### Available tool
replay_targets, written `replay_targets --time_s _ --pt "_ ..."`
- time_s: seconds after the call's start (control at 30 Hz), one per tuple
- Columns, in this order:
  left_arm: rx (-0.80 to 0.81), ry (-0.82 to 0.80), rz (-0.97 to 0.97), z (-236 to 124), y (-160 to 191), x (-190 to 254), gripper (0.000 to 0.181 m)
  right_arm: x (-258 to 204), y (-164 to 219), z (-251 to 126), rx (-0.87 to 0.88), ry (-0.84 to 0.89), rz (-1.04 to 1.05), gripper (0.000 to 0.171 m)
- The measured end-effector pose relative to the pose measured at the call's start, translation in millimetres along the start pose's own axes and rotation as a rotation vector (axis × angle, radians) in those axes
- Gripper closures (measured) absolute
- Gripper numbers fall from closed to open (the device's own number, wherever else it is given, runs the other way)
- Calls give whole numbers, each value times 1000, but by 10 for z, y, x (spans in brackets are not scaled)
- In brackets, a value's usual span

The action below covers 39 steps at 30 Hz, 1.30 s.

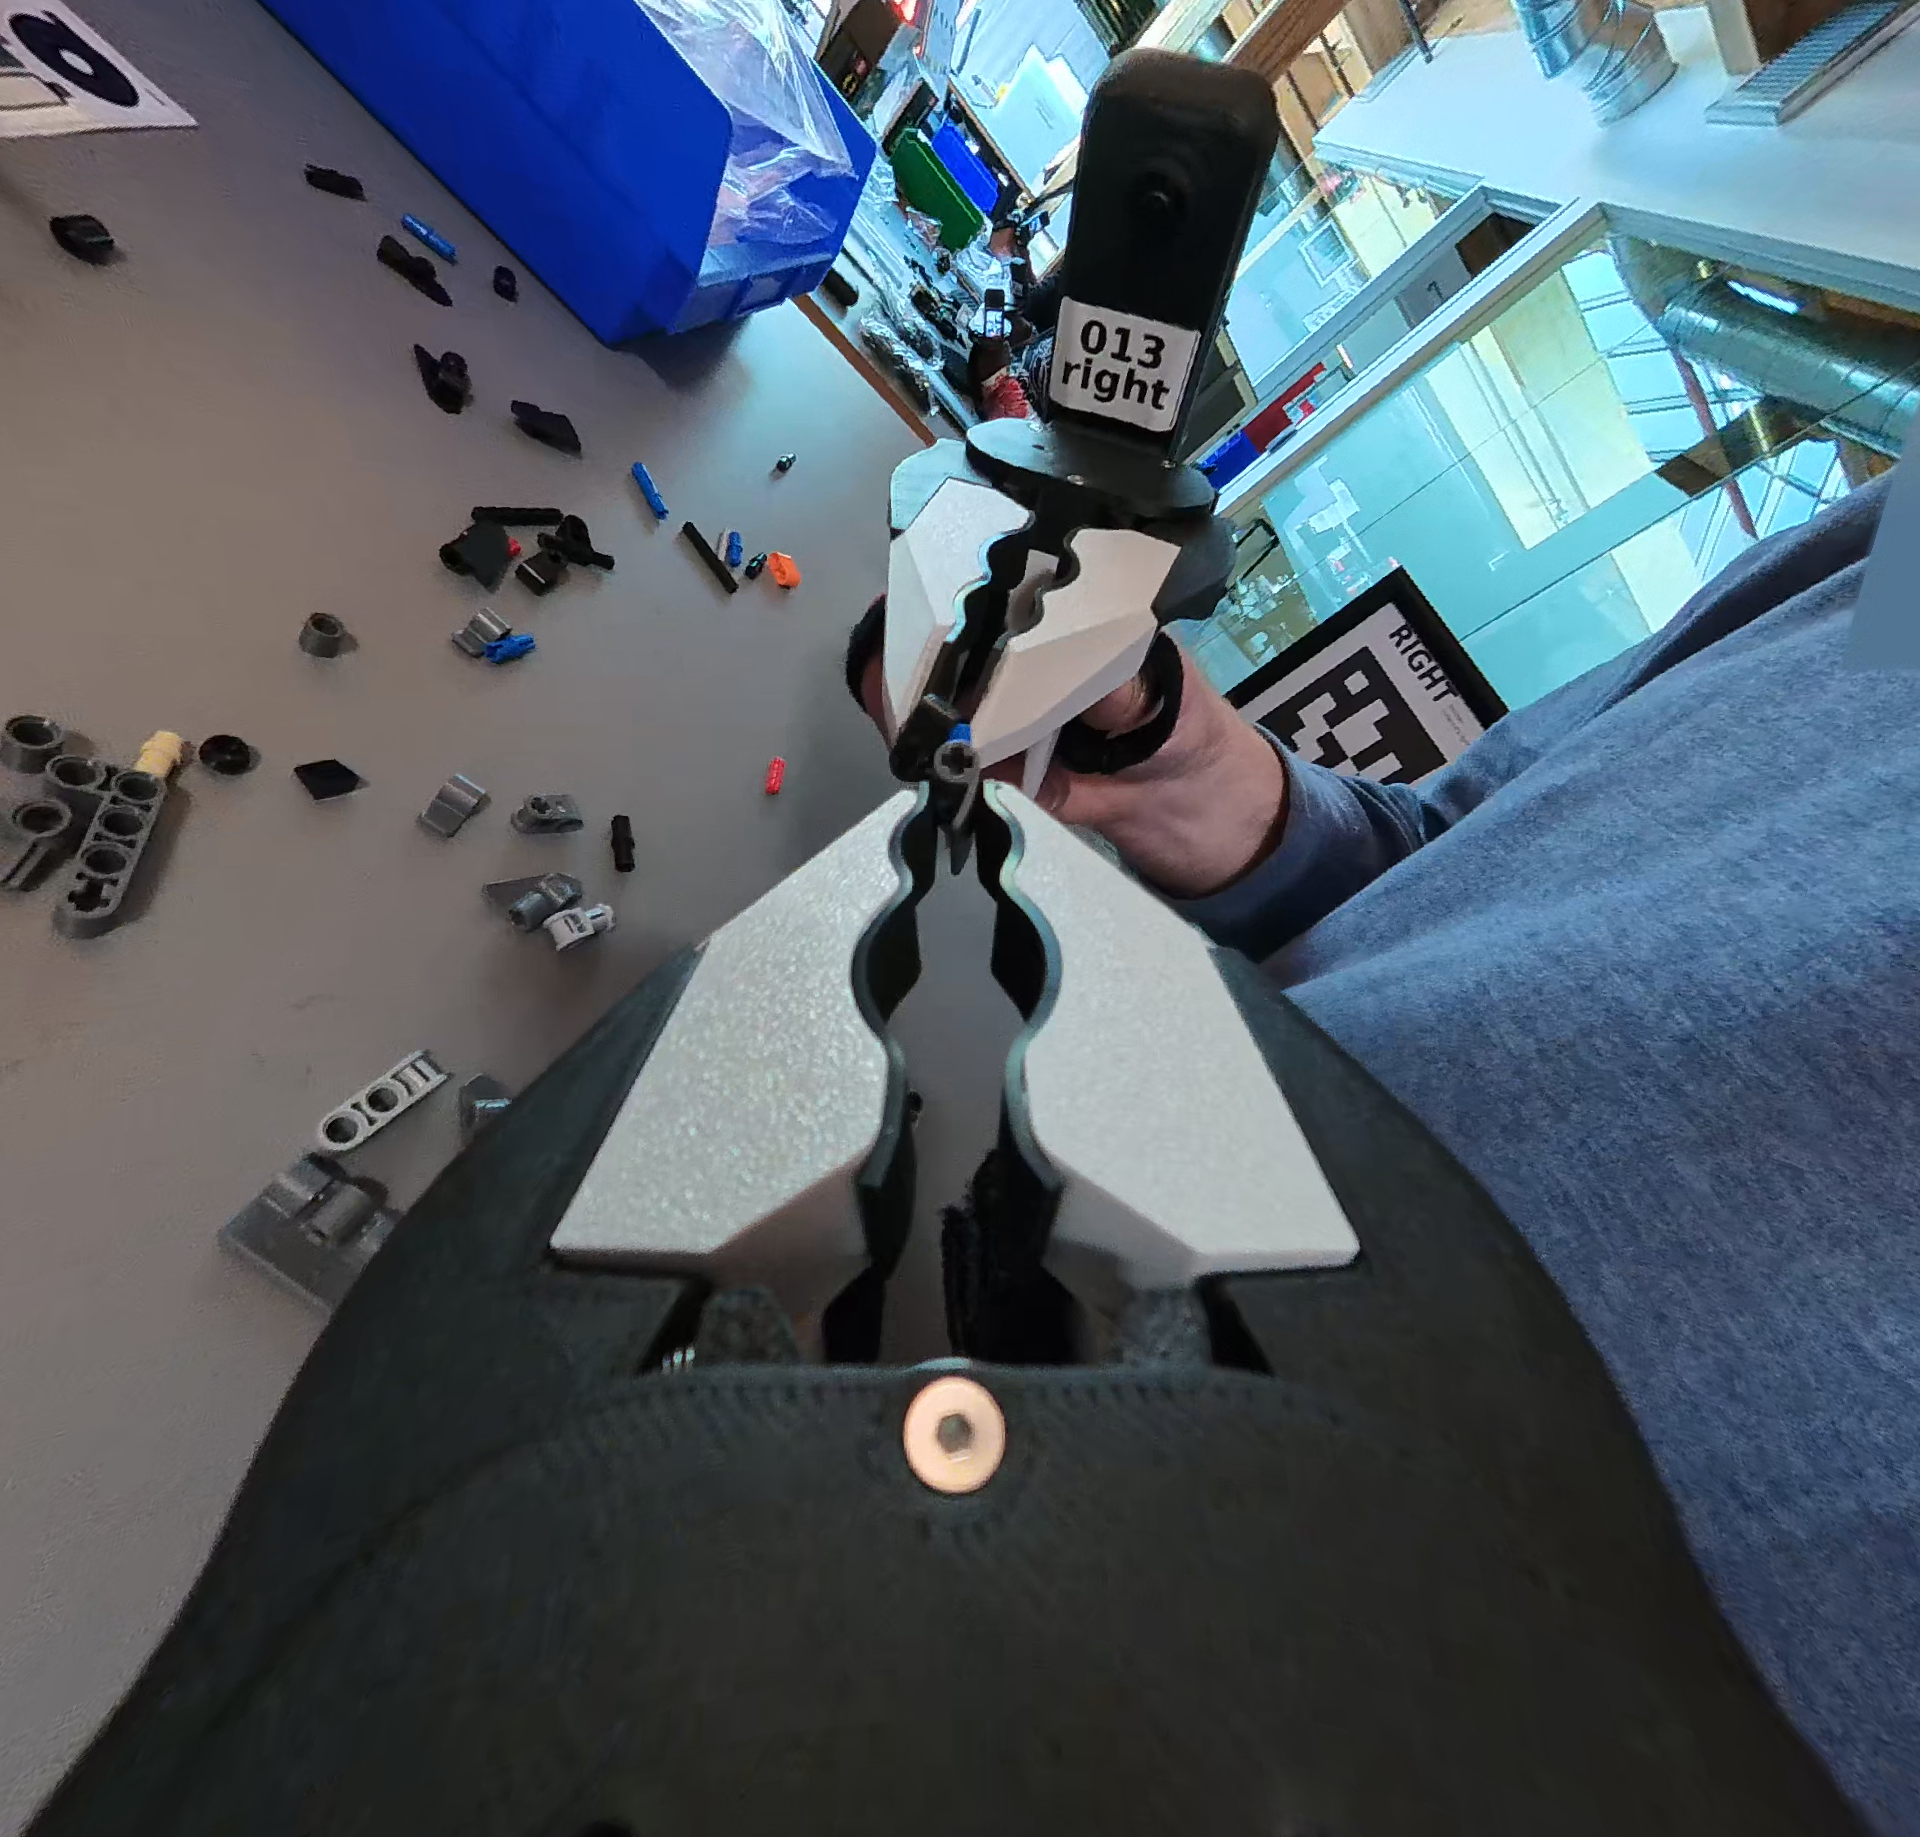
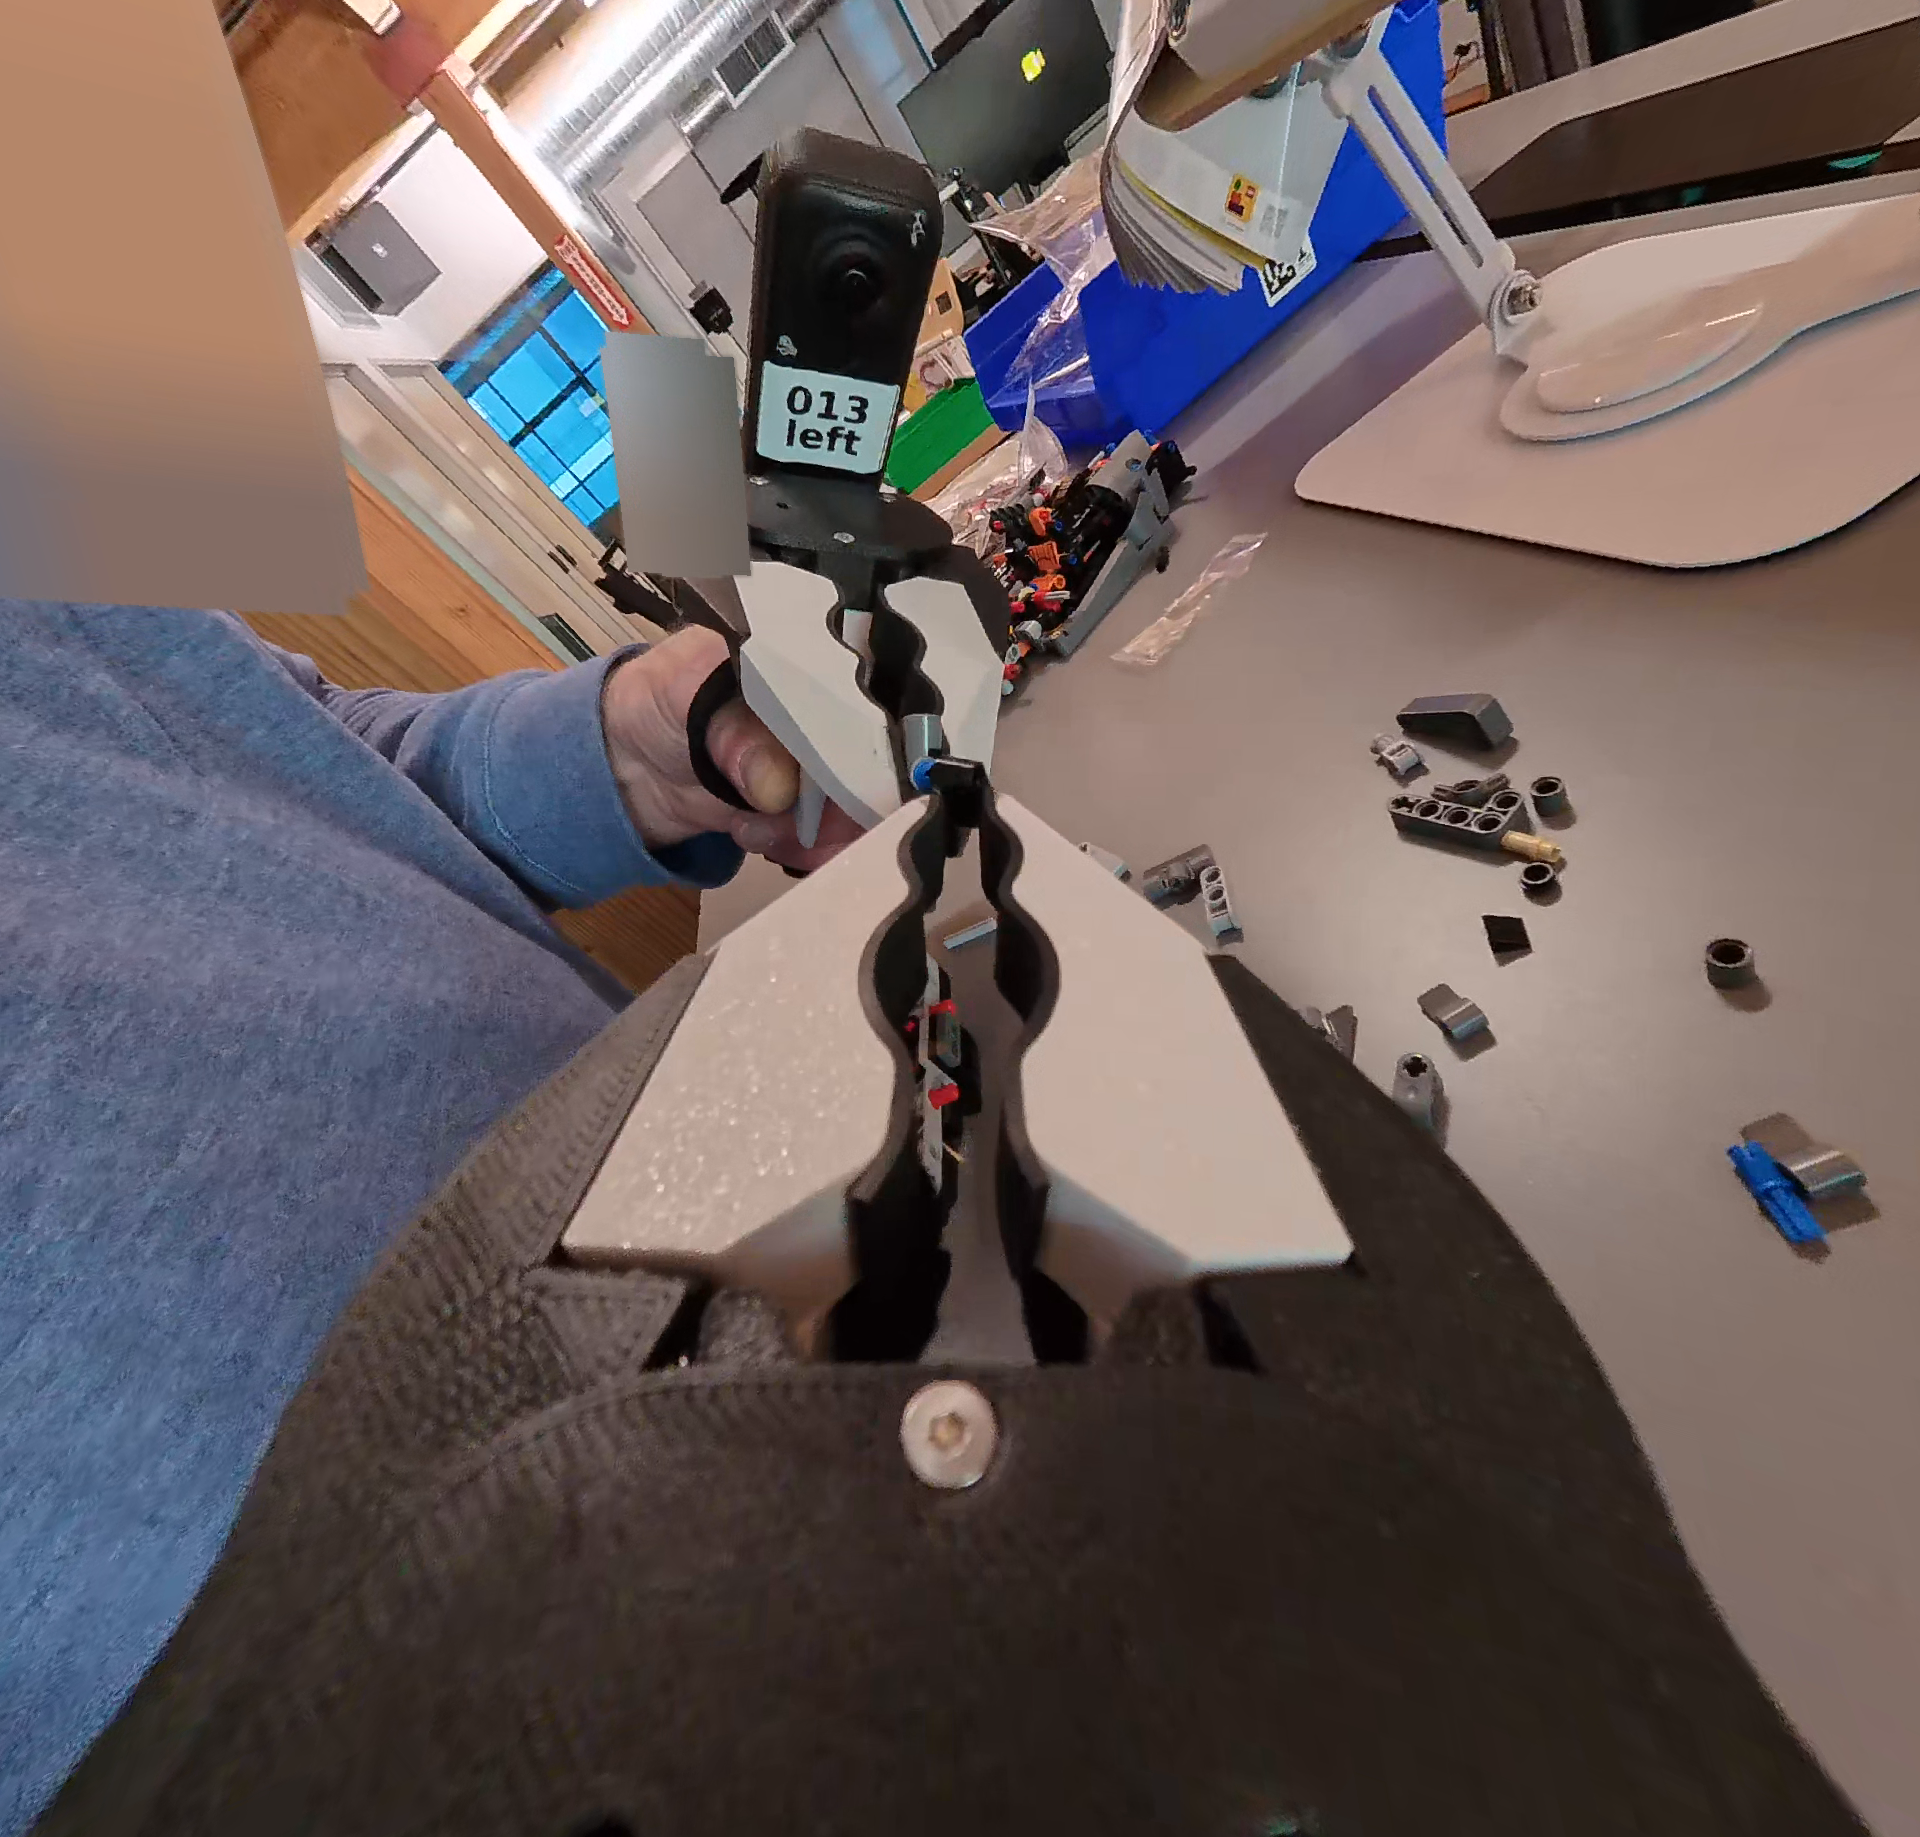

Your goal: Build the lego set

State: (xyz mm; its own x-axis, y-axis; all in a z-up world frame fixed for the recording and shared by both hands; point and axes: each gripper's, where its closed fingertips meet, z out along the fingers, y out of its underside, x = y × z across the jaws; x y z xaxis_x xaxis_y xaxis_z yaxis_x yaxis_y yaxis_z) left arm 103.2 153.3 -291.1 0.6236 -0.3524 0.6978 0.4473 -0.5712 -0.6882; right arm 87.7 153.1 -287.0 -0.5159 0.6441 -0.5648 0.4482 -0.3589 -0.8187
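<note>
My left gripper [image 1: 951,808] and right gripper [image 2: 956,808] meet tip to tip above the grey table [image 1: 260,499]. The left one is shut on a small grey connector [image 1: 951,761] with a blue pin [image 2: 921,772] in it; the connector also shows in the right wrist view [image 2: 918,733]. The right gripper, which also shows in the left wrist view [image 1: 928,748], is shut on a small black piece [image 2: 961,781]. The black piece touches the blue pin end. A hand holds each gripper.
Loose grey, black and blue pieces lie scattered on the table, with grey beams [image 1: 99,831] and a blue pin [image 2: 1771,1190]. A blue bin [image 1: 540,125] and a part-built model [image 2: 1101,540] stand at the back. A white stand base [image 2: 1621,395] is at the far right. My two grippers' fingertips are within a few centimetres of each other.
</note>
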Motion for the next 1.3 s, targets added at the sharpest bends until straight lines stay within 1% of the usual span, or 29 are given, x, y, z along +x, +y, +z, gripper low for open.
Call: replay_targets --time_s 0.03,0.23,0.4,0.53,0.63,0.8,1.1,1.3 --pt "-3 -4 5 -1 3 -4 175 4 10 -7 -6 6 -8 171" --pt "-79 -44 11 20 110 -69 175 40 134 -31 -83 69 -27 171" --pt "-238 -80 -31 122 374 -187 175 133 423 -75 -200 143 49 171" --pt "-392 -116 -22 198 570 -291 175 212 639 -124 -300 223 73 171" --pt "-477 -125 -20 251 649 -345 175 265 742 -155 -343 263 99 171" --pt "-595 -186 3 307 804 -499 175 380 926 -178 -402 321 115 171" --pt "-624 -188 0 324 852 -538 175 420 1020 -176 -435 349 92 171" --pt "-630 -179 -14 321 847 -547 175 429 999 -221 -440 348 60 161"
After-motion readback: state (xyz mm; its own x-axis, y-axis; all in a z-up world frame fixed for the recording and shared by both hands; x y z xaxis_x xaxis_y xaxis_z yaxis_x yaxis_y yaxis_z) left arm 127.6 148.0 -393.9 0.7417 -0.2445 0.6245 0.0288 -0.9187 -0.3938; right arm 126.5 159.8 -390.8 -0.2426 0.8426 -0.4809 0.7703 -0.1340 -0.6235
